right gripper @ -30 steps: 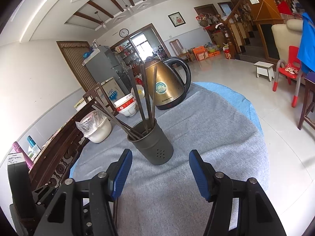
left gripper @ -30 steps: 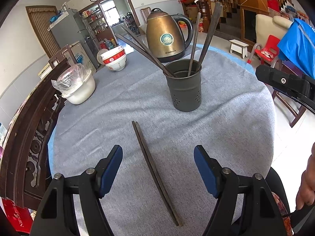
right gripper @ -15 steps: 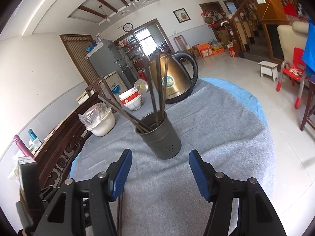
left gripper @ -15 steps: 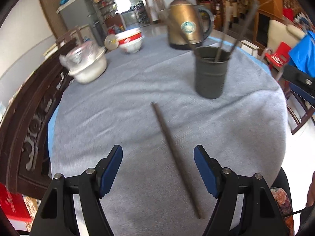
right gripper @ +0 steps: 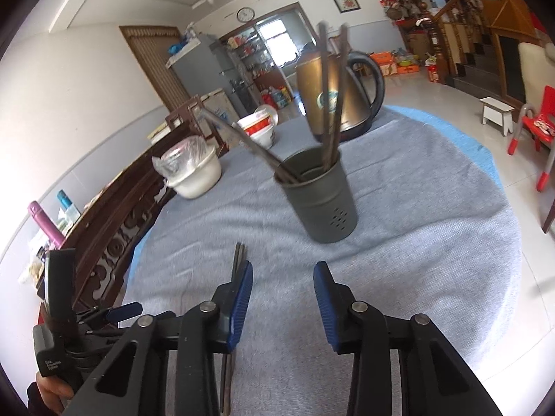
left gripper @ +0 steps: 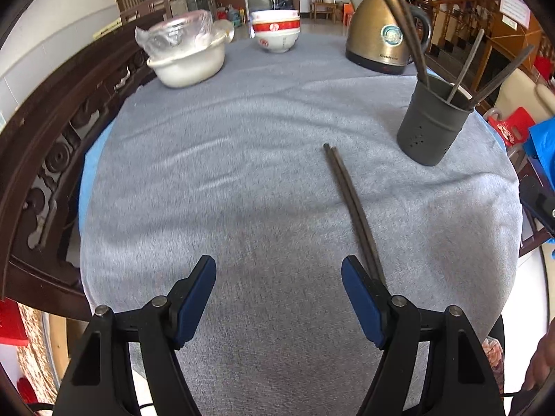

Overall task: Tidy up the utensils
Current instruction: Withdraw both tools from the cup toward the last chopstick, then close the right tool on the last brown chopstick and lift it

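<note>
A pair of dark chopsticks (left gripper: pixel 350 201) lies side by side on the grey tablecloth (left gripper: pixel 242 173). A dark grey utensil cup (left gripper: pixel 432 123) holds several more chopsticks. My left gripper (left gripper: pixel 277 294) is open and empty, and the near end of the pair runs under its right finger. In the right wrist view the cup (right gripper: pixel 321 196) stands ahead and the pair (right gripper: pixel 238 260) passes behind the left finger. My right gripper (right gripper: pixel 282 298) is open, narrower than before, and empty.
A gold kettle (left gripper: pixel 385 31), stacked red-and-white bowls (left gripper: pixel 275 33) and a white pot covered with plastic (left gripper: pixel 187 57) stand at the table's far side. A carved wooden chair back (left gripper: pixel 45 145) lines the left edge. The left gripper's body (right gripper: pixel 69 315) shows at lower left of the right wrist view.
My left gripper has swung left, so the chopsticks and cup now sit to its right. My right gripper has tilted down toward the table and its jaws have narrowed.
</note>
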